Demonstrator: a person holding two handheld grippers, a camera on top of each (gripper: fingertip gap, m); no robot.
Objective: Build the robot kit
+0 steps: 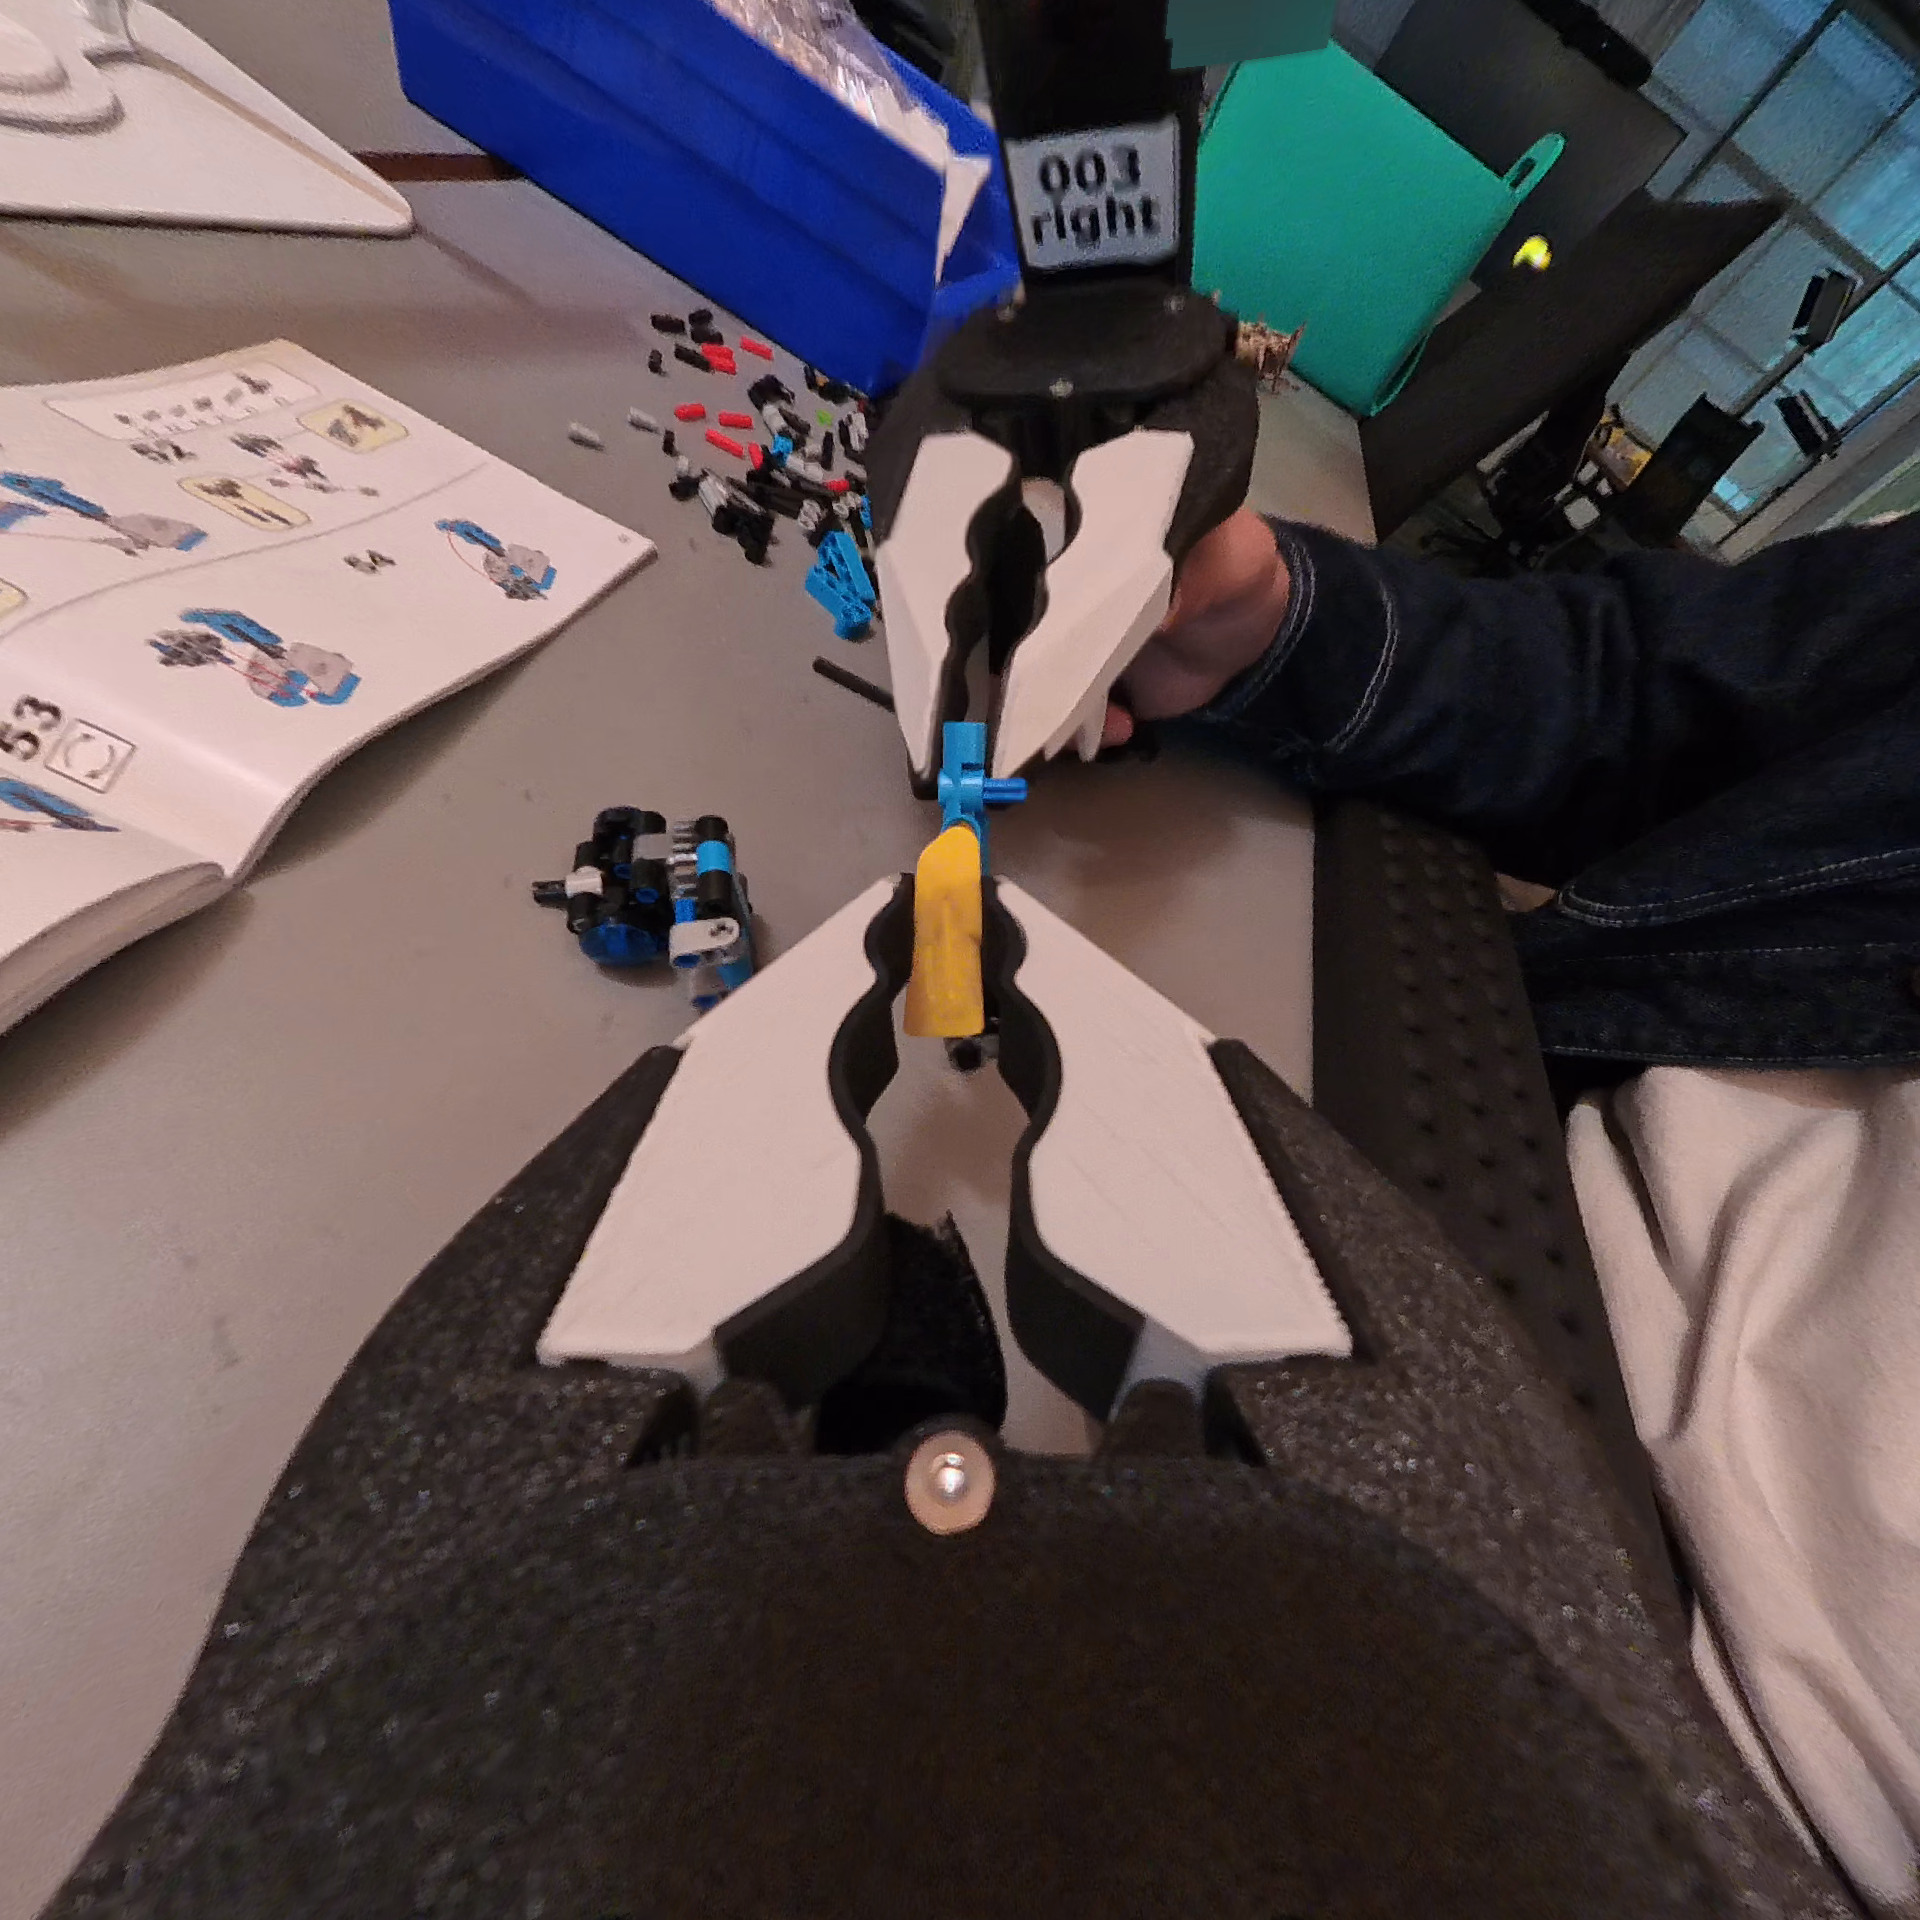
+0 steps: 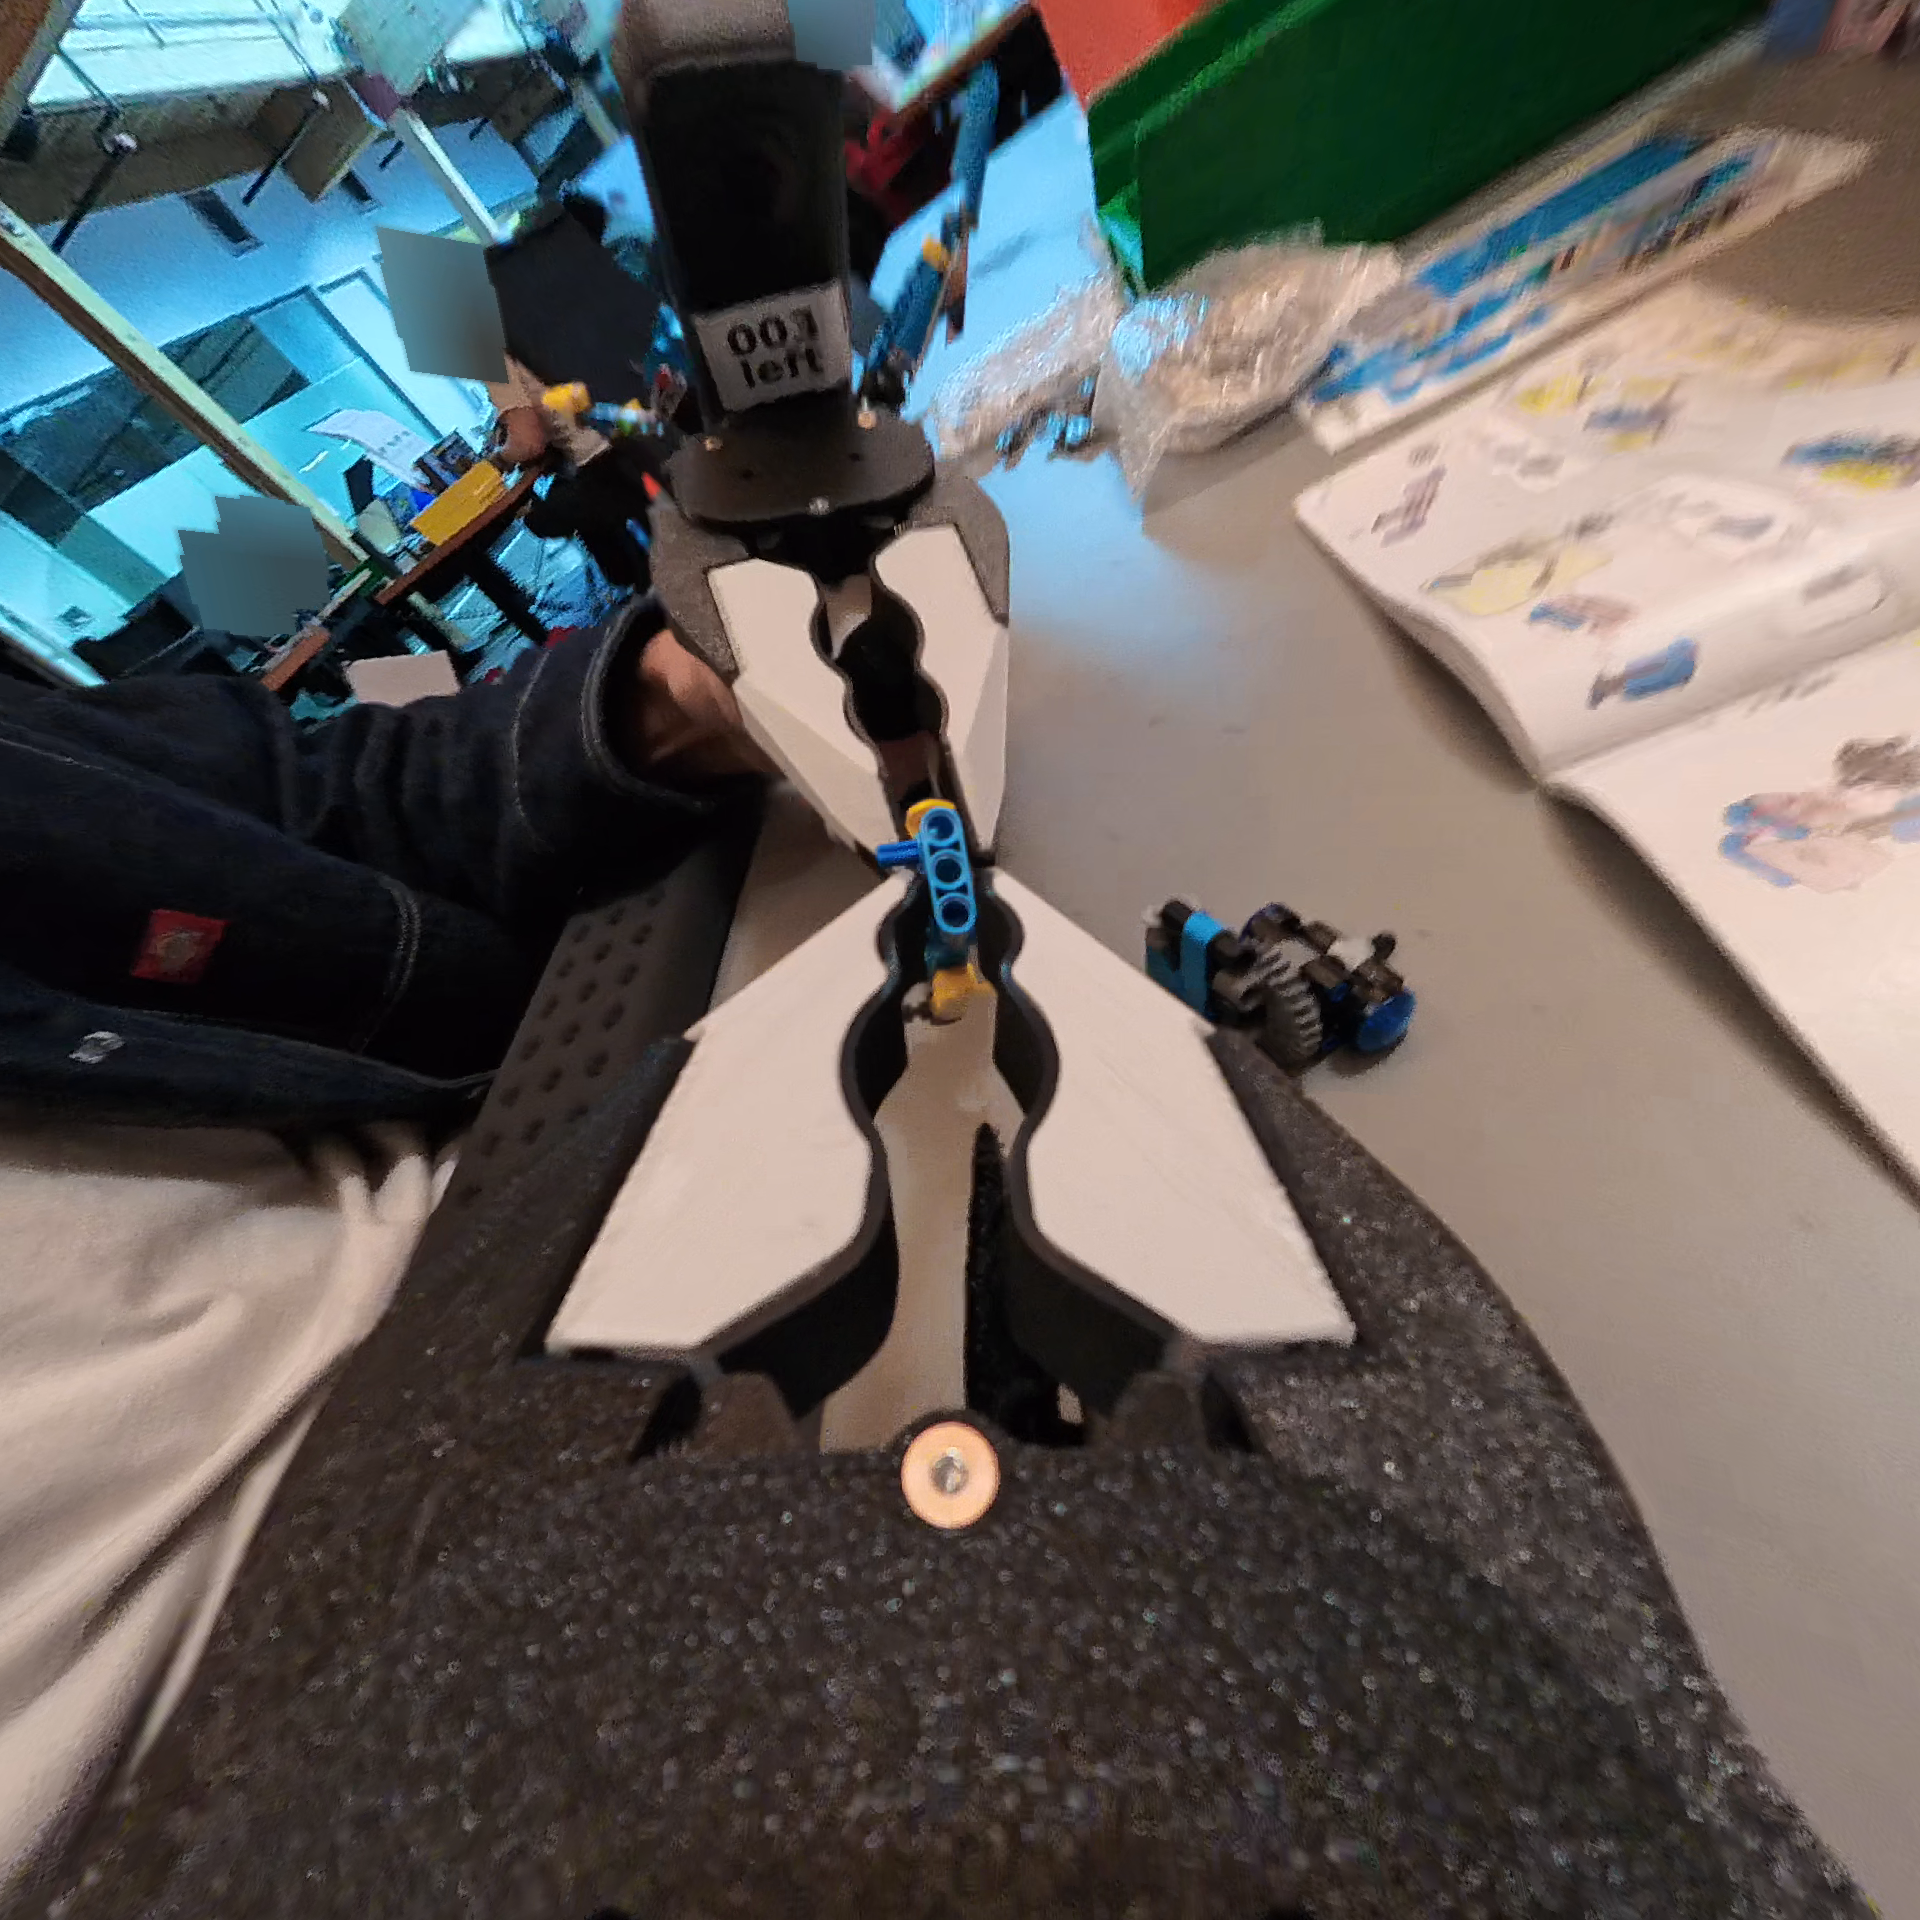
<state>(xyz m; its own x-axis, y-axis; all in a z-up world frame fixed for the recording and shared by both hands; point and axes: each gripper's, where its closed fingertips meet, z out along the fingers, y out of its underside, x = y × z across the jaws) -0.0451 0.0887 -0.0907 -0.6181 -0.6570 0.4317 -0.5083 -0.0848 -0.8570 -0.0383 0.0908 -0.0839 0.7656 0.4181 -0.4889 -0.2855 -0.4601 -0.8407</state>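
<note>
So the left gripper (image 1: 948, 904) is clamped on a yellow piece (image 1: 943, 956) and the right gripper (image 2: 948, 904) is pinching the blue beam (image 2: 948, 878), tip to tip above the grey table (image 1: 416, 1091) near a small blue-black build (image 1: 655, 899).

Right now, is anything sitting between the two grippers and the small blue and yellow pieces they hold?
Nothing visible. The left gripper is shut on the yellow piece, the right gripper on the blue beam; the pieces meet tip to tip. The small assembled model lies off to the side on the table.

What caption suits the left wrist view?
Left gripper clamps a yellow piece against the blue connector held by the right gripper.
</note>
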